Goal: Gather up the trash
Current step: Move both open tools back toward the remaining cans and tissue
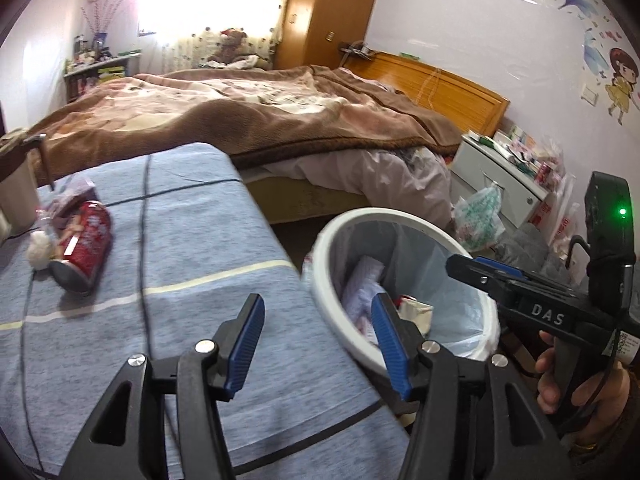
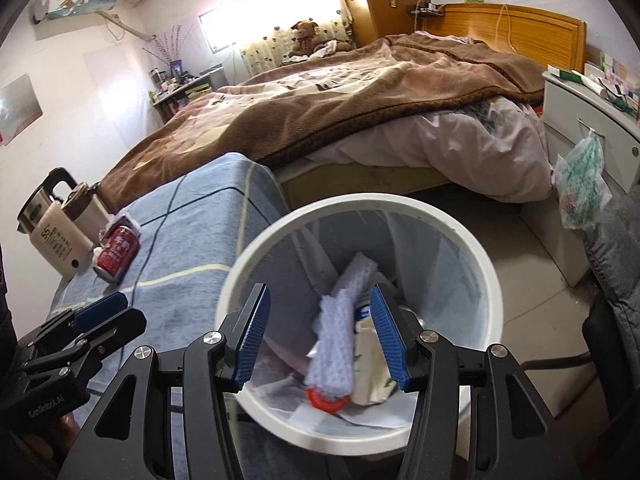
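Observation:
A white bin (image 2: 486, 280) with a clear liner stands beside the blue-clothed table (image 2: 192, 240). In it lie a pale purple cloth (image 2: 336, 340), a carton (image 2: 370, 364) and a red ring (image 2: 326, 398). My right gripper (image 2: 320, 336) hangs open over the bin; the blurred cloth shows between its pads, untouched. My left gripper (image 1: 318, 344) is open and empty over the table's edge next to the bin (image 1: 332, 248). A red can (image 1: 86, 248) lies on its side on the table (image 1: 200, 240), with a white tissue wad (image 1: 40, 250) and a plastic wrapper (image 1: 68, 196) beside it.
A cream kettle (image 2: 52, 232) stands at the table's far left corner. A bed with a brown blanket (image 1: 260, 120) runs behind. A white nightstand (image 1: 504, 176) and bags (image 1: 480, 216) crowd the floor to the right of the bin. A hand (image 1: 580, 380) holds the right gripper (image 1: 468, 266).

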`<state>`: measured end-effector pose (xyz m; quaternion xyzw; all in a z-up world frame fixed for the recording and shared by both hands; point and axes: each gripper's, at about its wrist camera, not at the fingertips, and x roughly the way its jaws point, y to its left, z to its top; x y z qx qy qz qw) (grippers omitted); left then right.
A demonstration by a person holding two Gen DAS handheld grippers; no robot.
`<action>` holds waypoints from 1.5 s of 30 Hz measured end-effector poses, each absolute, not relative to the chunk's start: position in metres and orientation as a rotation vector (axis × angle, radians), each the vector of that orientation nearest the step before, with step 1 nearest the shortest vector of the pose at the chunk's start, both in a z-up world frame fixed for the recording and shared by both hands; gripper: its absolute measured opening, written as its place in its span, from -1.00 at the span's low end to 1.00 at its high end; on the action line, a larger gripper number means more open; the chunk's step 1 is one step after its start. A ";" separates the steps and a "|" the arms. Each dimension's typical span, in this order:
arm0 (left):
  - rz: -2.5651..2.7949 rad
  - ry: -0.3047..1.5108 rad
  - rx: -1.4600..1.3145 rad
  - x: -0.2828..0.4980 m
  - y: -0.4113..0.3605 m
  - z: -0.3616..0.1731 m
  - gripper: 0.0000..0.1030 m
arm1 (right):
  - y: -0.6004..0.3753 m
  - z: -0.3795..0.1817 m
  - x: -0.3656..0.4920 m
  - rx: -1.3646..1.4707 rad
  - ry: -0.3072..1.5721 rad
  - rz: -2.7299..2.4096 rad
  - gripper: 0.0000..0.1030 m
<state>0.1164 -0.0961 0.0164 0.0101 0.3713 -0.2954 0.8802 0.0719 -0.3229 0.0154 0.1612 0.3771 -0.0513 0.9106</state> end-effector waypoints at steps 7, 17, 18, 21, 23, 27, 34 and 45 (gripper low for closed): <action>-0.536 0.752 -0.015 0.121 -0.055 0.021 0.15 | -0.297 0.019 0.083 0.308 0.777 -0.061 0.03; -0.414 0.738 -0.066 0.133 0.010 0.021 0.16 | -0.254 0.022 0.102 0.279 0.779 0.012 0.03; -0.403 0.736 -0.076 0.134 0.016 0.021 0.16 | -0.248 0.023 0.106 0.276 0.781 0.021 0.03; -0.377 0.728 -0.100 0.138 0.035 0.022 0.16 | -0.232 0.025 0.115 0.261 0.780 0.051 0.03; -0.351 0.725 -0.110 0.141 0.049 0.022 0.16 | -0.220 0.026 0.122 0.250 0.783 0.072 0.03; -0.306 0.720 -0.127 0.147 0.074 0.023 0.16 | -0.195 0.025 0.137 0.232 0.793 0.113 0.03; -0.251 0.721 -0.122 0.159 0.108 0.019 0.17 | -0.154 0.020 0.172 0.221 0.831 0.189 0.03; -0.210 0.712 -0.141 0.183 0.142 0.015 0.24 | -0.094 0.013 0.221 0.219 0.856 0.279 0.15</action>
